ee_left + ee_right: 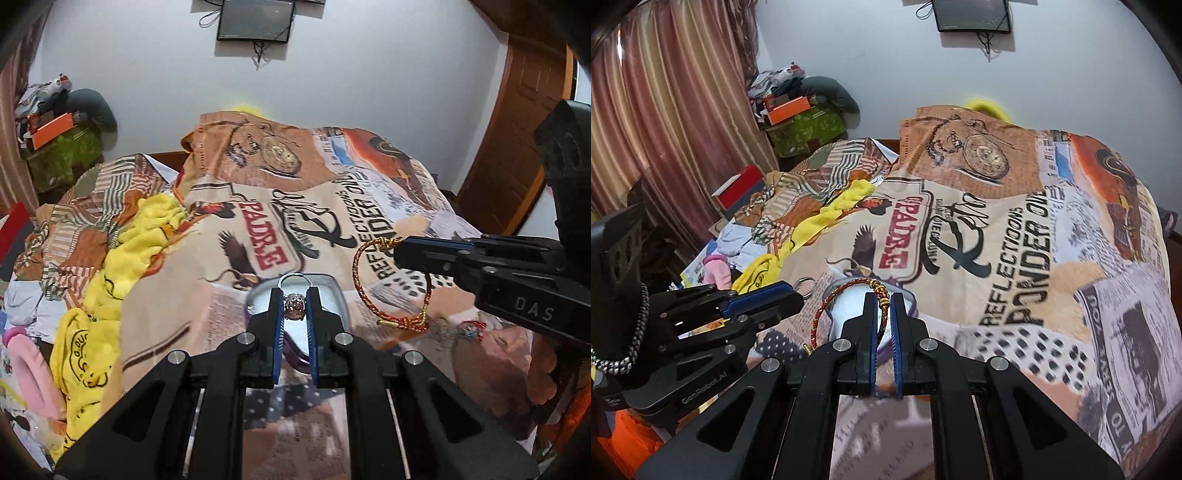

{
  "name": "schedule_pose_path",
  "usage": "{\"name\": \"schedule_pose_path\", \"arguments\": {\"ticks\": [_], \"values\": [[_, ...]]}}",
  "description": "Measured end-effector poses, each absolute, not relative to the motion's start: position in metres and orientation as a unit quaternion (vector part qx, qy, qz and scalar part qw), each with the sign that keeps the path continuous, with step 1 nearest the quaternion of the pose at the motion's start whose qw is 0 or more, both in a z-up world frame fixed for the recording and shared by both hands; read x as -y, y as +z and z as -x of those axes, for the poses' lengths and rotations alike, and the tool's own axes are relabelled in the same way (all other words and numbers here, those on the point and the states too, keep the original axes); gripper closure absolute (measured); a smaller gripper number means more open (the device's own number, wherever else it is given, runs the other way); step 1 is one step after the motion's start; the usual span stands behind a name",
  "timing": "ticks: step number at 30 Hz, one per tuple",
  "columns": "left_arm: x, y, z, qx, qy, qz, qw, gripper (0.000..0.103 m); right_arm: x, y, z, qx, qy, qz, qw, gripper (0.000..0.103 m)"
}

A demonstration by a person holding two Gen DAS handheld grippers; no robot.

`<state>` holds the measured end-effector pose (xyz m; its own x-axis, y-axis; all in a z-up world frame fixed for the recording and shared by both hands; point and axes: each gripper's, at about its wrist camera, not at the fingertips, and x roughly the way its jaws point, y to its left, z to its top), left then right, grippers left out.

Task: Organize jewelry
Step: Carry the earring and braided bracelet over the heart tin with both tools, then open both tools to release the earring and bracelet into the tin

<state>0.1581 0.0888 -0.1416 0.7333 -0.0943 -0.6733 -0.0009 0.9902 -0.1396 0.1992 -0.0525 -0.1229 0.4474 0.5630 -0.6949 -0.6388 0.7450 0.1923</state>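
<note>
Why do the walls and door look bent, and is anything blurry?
Left wrist view: fisheye lens bows the brown wooden door; dark corners frame the picture; the sparkly silver ring looks sharp. Right wrist view: striped curtains curve; the printed blanket smears near the lower edge.

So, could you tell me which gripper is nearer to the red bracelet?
Right. The right gripper holds the red bracelet between its fingers; the left gripper, beside it, grips a ring.
</note>
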Motion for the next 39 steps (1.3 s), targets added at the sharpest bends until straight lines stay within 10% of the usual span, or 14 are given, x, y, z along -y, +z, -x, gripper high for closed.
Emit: {"name": "schedule_pose_path", "arguments": {"ticks": [39], "values": [[-0.096,-0.171,-0.194,-0.412,-0.004,0.043,0.91,0.09,0.004,-0.167,-0.23,-0.472,0.328,0.12,0.809,0.096]]}}
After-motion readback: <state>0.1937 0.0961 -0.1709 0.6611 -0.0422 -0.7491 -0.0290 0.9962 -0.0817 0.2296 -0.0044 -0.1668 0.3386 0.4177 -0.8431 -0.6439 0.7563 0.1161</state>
